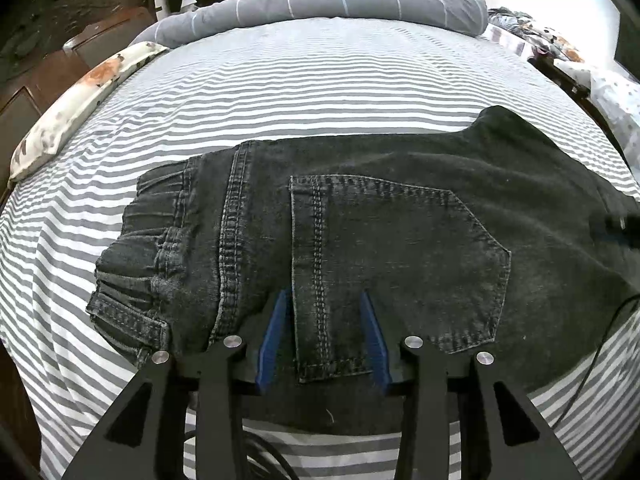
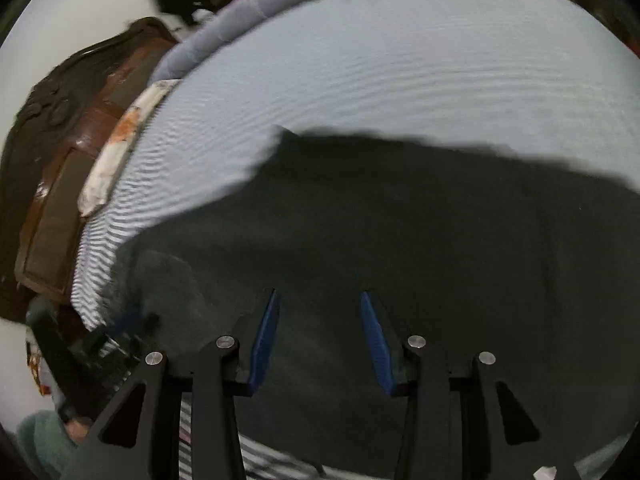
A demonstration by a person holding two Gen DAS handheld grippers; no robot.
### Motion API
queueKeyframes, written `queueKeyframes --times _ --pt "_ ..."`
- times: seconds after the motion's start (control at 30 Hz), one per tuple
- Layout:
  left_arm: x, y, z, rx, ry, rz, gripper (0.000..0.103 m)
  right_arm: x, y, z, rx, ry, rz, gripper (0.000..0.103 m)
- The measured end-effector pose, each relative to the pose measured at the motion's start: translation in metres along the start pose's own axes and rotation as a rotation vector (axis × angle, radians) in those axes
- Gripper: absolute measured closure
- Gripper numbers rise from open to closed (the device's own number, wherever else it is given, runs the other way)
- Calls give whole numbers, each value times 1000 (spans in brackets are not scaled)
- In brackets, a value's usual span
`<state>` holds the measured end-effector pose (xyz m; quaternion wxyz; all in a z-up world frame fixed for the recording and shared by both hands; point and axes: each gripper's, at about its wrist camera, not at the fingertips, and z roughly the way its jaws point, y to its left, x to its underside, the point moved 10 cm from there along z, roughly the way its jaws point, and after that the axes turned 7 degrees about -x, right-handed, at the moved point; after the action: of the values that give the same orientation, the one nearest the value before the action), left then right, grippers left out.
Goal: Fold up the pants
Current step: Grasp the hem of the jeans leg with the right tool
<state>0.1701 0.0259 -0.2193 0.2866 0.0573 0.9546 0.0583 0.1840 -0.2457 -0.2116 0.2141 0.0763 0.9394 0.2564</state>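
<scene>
Dark grey denim pants [image 1: 360,232] lie flat on the striped bed, folded in half lengthwise, with the elastic waistband [image 1: 152,248] at the left and a back pocket [image 1: 384,264] facing up. My left gripper [image 1: 325,300] is open, its blue fingers [image 1: 276,332] just above the near edge of the pants by the pocket, holding nothing. In the right wrist view, which is motion-blurred, the pants [image 2: 400,240] fill the lower frame. My right gripper [image 2: 318,300] is open over the cloth, empty.
The bed has a grey-and-white striped sheet [image 1: 280,92]. A rolled grey blanket [image 1: 340,4] lies at the far edge, a floral pillow [image 1: 80,96] at the left, beside a dark wooden headboard [image 1: 60,40]. A black cable [image 1: 592,360] runs at the right.
</scene>
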Motion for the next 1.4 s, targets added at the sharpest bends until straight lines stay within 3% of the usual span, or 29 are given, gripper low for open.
queueKeyframes --times 0.1,0.33,0.43,0.53,0.6,0.77,0.93,1.2,1.27,1.33,1.4 --pt "0 0 -2 -16 10 4 61 8 -37 -21 0 -51 92 70" --pt "-3 -18 -20 -42 6 24 58 30 -133 -96 54 -165 238 71" --pt "-10 -49 -39 -2 -31 55 58 35 -175 -132 66 -210 283 66" --pt "-18 -89 -57 56 -62 88 57 36 -215 -170 19 -267 300 66" --pt "-23 -116 -65 91 -73 115 57 35 -243 -195 46 -296 296 66" --pt "-26 -197 -76 202 -45 168 57 31 -303 -236 72 -338 325 66" --pt "-19 -264 -76 248 -25 265 57 27 -328 -236 12 -331 319 66" --pt "-3 -318 -71 263 -1 361 57 30 -325 -211 -104 -290 258 66" --pt "2 -324 -70 262 4 376 57 36 -315 -206 -147 -276 231 72" --pt "3 -330 -68 255 -5 401 57 42 -309 -202 -165 -259 213 85" --pt "4 -333 -66 252 -8 416 57 45 -308 -201 -169 -280 231 87"
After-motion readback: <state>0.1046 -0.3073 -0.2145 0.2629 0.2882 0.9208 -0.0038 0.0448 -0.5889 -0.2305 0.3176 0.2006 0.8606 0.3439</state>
